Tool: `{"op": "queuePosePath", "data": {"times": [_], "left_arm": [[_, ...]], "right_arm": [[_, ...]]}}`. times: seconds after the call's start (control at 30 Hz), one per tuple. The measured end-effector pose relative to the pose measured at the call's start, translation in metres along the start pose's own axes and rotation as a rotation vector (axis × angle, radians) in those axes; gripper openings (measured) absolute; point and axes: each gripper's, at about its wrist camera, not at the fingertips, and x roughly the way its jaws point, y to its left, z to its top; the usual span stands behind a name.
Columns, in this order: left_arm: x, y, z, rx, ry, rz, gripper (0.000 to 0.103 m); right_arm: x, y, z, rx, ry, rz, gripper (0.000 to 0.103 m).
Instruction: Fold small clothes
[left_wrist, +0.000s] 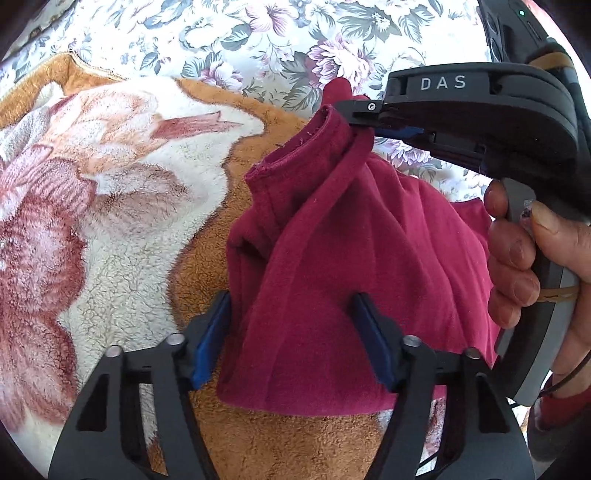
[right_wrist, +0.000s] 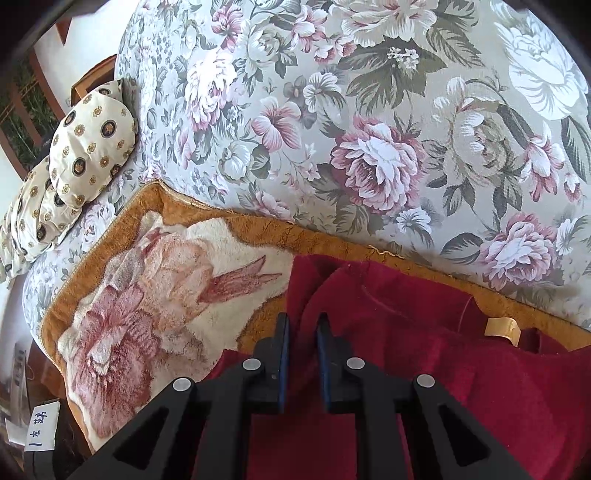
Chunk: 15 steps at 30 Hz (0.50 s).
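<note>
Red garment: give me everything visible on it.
The red garment is a dark-red soft knit with a hemmed, slightly frayed edge at top. It is bunched and lifted into a peak over the blanket. The right gripper pinches that top edge. The left gripper straddles the lower part, its pads beside the cloth. Its right part lies on the blanket.
</note>
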Motion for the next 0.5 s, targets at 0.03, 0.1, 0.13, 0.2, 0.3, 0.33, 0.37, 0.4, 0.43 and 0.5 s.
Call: {"op": "queuePosePath", "data": {"times": [0.03, 0.1, 0.13, 0.2, 0.3, 0.33, 0.37, 0.4, 0.43, 0.5], "left_arm": [[-0.001, 0.0, 0.0, -0.002, 0.003, -0.015, 0.048], [-0.004, -0.002, -0.001, 0.0, -0.002, -0.022, 0.04], [-0.006, -0.003, 0.0, 0.006, -0.009, -0.025, 0.031], [-0.011, -0.007, -0.001, 0.014, -0.022, -0.036, 0.027], [-0.023, -0.012, -0.001, 0.022, -0.056, -0.055, 0.02], [-0.027, -0.013, 0.0, 0.021, -0.066, -0.071, 0.019], [-0.033, -0.015, 0.0, 0.024, -0.079, -0.088, 0.018], [-0.039, -0.018, 0.0, 0.03, -0.091, -0.097, 0.017], [-0.044, -0.021, 0.001, 0.035, -0.103, -0.1, 0.016], [-0.056, -0.033, -0.001, 0.046, -0.119, -0.13, 0.016]], "right_arm": [[-0.001, 0.0, -0.001, 0.001, -0.006, -0.001, 0.013], [-0.003, -0.001, -0.002, 0.011, -0.015, 0.003, 0.012], [-0.006, -0.003, -0.003, 0.016, -0.02, 0.005, 0.012], [-0.013, -0.008, -0.004, 0.033, -0.036, 0.019, 0.012], [-0.029, -0.017, -0.006, 0.069, -0.067, 0.042, 0.012], [-0.035, -0.02, -0.006, 0.078, -0.078, 0.045, 0.012], [-0.042, -0.023, -0.007, 0.084, -0.089, 0.047, 0.012], [-0.049, -0.026, -0.008, 0.089, -0.1, 0.045, 0.012], [-0.057, -0.029, -0.008, 0.094, -0.11, 0.044, 0.012], [-0.073, -0.034, -0.01, 0.099, -0.128, 0.041, 0.012]]}}
